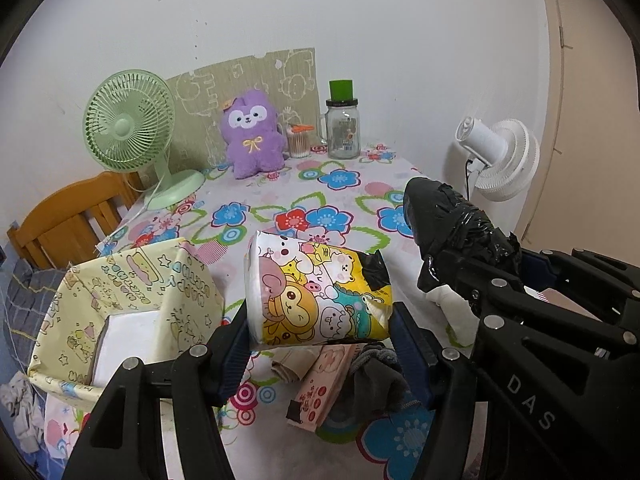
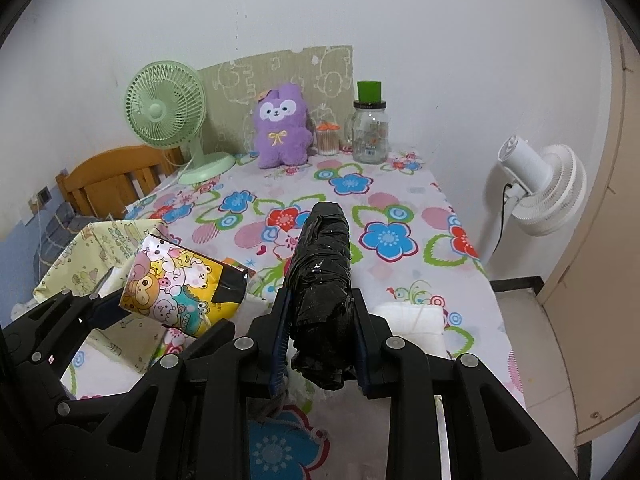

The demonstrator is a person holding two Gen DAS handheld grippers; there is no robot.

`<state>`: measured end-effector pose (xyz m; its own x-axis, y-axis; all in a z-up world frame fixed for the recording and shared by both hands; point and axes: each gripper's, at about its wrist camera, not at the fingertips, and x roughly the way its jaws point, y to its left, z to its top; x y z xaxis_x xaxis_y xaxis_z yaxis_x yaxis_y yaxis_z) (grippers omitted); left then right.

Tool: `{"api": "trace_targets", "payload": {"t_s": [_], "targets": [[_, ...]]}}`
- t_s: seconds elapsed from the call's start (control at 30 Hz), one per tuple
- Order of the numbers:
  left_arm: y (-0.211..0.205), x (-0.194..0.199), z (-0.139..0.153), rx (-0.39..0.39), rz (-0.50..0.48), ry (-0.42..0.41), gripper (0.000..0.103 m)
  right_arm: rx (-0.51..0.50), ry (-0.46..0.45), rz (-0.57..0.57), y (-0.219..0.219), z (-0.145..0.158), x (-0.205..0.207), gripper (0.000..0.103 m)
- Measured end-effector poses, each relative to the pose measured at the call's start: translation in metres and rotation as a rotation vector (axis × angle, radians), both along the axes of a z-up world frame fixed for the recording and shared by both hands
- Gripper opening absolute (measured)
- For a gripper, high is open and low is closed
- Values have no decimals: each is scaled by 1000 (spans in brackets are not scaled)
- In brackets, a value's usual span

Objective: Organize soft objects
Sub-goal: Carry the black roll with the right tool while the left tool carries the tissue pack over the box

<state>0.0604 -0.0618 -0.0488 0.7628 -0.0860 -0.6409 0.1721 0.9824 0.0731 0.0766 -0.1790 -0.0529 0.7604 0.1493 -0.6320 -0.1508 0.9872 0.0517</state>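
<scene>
Tissue pack [image 1: 320, 292], soft and light, we're gripping mid-body in left tool [image 1: 320, 344]; right tool [image 2: 320, 340] is clamping squashy black bag roll [image 2: 322, 280], crinkly, possibly slippery.

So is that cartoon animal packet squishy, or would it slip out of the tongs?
The cartoon tissue packet probably squishes: its wrapper looks crinkled and torn at one corner where the left tongs pinch it. It likely weighs little, since it hangs above the table held only at one end. The glossy wrapper may be a bit slippery.
</scene>
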Motion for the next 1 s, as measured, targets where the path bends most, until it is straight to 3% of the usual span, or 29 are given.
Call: {"api": "trace_targets", "payload": {"t_s": [1.0], "targets": [[41,-27,44,-8,-17,-73,67,-40,-63,-51,48,50,-34,31]]}}
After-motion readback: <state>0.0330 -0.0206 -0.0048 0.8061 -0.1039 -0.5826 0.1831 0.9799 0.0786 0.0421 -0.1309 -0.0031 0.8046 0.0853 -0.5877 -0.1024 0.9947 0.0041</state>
